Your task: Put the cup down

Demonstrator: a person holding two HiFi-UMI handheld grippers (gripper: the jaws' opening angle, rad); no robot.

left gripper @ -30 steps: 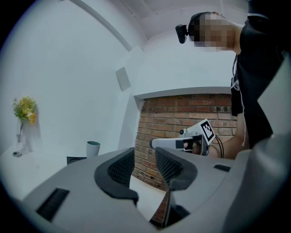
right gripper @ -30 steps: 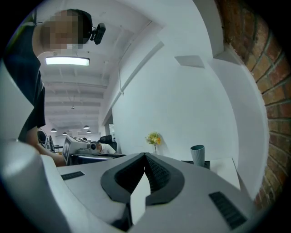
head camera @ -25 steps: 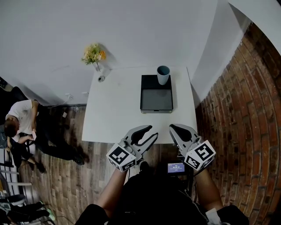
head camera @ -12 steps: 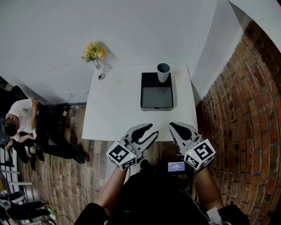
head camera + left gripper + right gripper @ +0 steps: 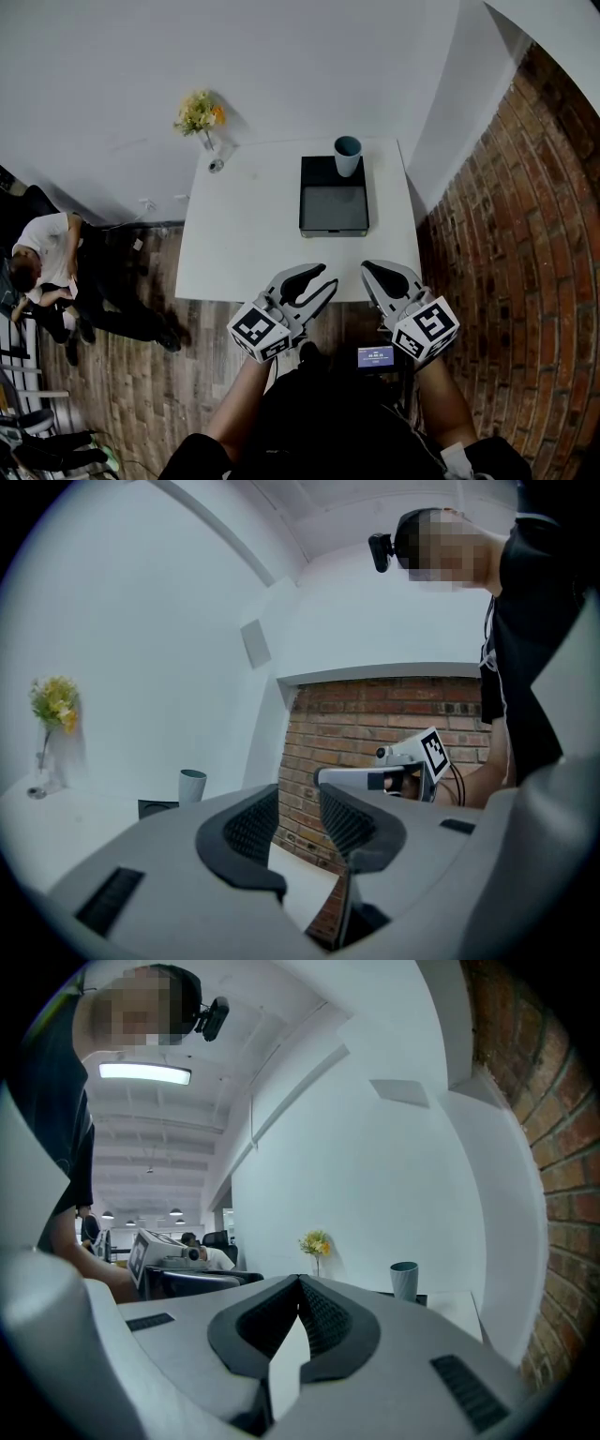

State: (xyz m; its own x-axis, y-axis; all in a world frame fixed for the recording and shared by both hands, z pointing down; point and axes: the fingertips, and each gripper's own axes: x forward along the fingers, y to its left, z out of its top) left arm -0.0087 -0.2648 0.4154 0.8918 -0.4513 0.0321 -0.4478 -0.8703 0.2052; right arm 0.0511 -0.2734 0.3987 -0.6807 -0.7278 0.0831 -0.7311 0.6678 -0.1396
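A pale blue cup [image 5: 348, 155] stands upright at the far right corner of a black tray [image 5: 334, 208] on the white table [image 5: 244, 234]. It also shows small in the left gripper view, cup [image 5: 192, 785], and in the right gripper view, cup [image 5: 404, 1280]. Both grippers hover at the table's near edge, far from the cup. My left gripper [image 5: 326, 278] is open with nothing between its jaws, left gripper [image 5: 298, 803]. My right gripper [image 5: 367, 270] is shut and empty, its tips meeting, right gripper [image 5: 300, 1283].
A small vase of yellow flowers [image 5: 202, 117] stands at the table's far left corner. A brick wall [image 5: 525, 234] runs along the right. A person [image 5: 42, 253] sits on the floor side at left. A small screen [image 5: 376, 356] sits below the grippers.
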